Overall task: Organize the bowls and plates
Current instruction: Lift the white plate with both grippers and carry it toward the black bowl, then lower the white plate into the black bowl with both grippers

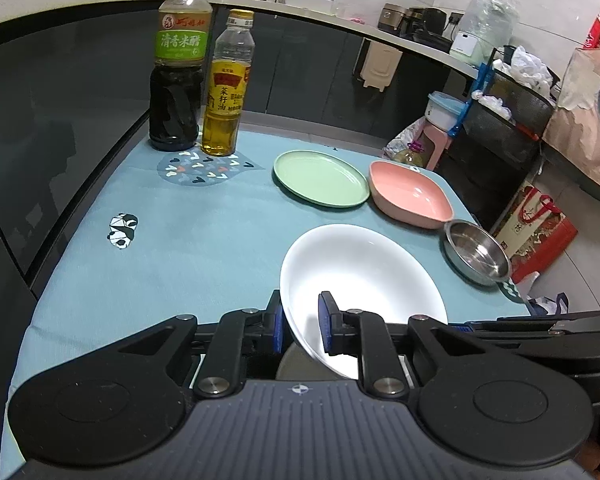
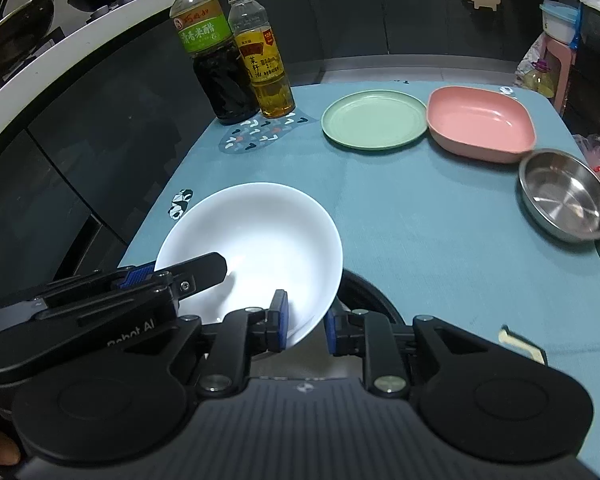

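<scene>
A: White bowl [image 1: 360, 276], left view: tilted above the blue tablecloth [image 1: 204, 240], near rim pinched between the left gripper [image 1: 302, 328] fingers. Green plate [image 1: 320, 178], pink dish [image 1: 410, 194], steel bowl [image 1: 476, 252] beyond.

B: Right view: right gripper [image 2: 306, 326] fingers straddle the bowl's [image 2: 256, 240] other rim; whether they clamp it, cannot tell.

2 bottles [image 2: 236, 52], 1 green plate [image 2: 374, 126], 1 pink dish [image 2: 480, 128], 1 steel bowl [image 2: 564, 196], 1 white bowl [image 2: 256, 248].
</scene>
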